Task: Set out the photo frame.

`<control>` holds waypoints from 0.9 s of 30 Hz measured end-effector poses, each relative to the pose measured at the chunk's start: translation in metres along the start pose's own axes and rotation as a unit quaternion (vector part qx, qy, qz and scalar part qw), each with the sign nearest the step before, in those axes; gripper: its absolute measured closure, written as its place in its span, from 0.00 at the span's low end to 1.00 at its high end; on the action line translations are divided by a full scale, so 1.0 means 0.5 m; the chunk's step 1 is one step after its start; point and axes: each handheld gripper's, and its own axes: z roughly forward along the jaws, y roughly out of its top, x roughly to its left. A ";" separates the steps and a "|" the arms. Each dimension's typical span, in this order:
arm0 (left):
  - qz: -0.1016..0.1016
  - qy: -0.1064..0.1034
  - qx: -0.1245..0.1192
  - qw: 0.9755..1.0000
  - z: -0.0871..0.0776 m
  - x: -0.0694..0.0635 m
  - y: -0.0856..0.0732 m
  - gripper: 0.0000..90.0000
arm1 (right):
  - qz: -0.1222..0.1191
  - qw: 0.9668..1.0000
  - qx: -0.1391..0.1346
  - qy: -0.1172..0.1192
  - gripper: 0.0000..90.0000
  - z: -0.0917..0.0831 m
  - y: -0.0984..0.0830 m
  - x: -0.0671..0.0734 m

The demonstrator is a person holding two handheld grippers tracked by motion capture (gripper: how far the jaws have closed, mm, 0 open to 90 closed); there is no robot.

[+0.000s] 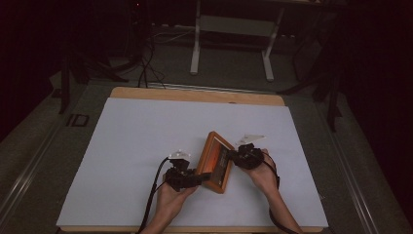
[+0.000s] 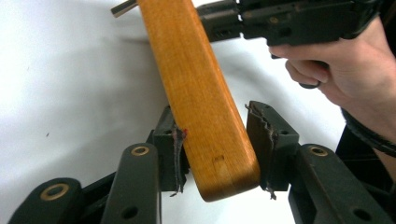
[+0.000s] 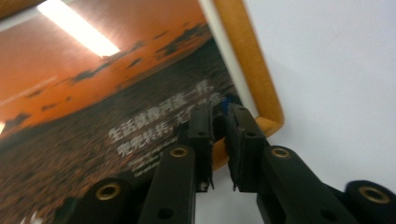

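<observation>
Covering the wooden worktop (image 1: pixel 195 94) in a dim room, a smooth white sheet (image 1: pixel 146 141) bears a glossy, wood-framed sunset picture (image 1: pixel 217 162); left gripper (image 2: pixel 215 140) jaws straddle its frame, one pad clear, right gripper (image 3: pixel 219 122) jaws clamp its edge.

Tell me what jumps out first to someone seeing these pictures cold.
The orange wooden picture frame stands tilted at the near middle of the white table sheet, against the dark room. The left tongs straddle its wooden edge, one pad touching it, the other apart. The right tongs pinch the frame's rim by its sunset photo.
</observation>
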 end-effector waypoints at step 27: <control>0.168 0.042 -0.024 0.985 0.049 -0.129 0.012 0.76 | -0.026 0.995 -0.088 -0.045 0.65 -0.232 -0.058 0.028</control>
